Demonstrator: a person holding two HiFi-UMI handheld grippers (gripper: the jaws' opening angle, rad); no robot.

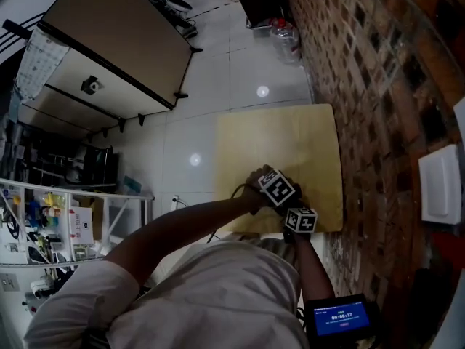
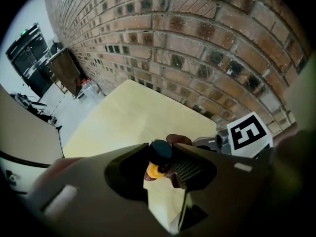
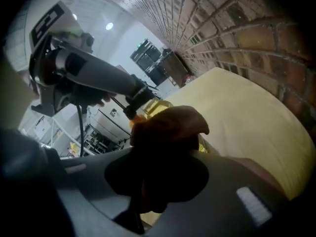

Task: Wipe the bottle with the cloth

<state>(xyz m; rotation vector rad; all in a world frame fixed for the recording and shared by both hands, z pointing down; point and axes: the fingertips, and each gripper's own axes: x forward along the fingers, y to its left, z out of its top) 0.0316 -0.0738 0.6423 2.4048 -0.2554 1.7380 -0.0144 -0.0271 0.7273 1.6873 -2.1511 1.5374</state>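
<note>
A small bottle (image 2: 153,171) with a yellow body and a dark cap (image 2: 160,152) stands upright near the front edge of the pale wooden table (image 2: 138,110). My left gripper (image 2: 161,163) points steeply down and is shut on its neck. In the right gripper view the same bottle (image 3: 154,107) shows yellow behind a brown cloth (image 3: 170,127). My right gripper (image 3: 160,177) is shut on the cloth, which lies against the bottle's side. In the head view the marker cubes of the left gripper (image 1: 280,188) and right gripper (image 1: 301,220) hide the bottle and cloth.
A brick wall (image 1: 378,86) runs along the table's (image 1: 276,144) right side. A large water jug (image 1: 285,38) stands on the tiled floor beyond it. A long counter (image 1: 109,49) and a wire shelf rack (image 1: 58,224) lie to the left. A timer screen (image 1: 340,317) sits by my right arm.
</note>
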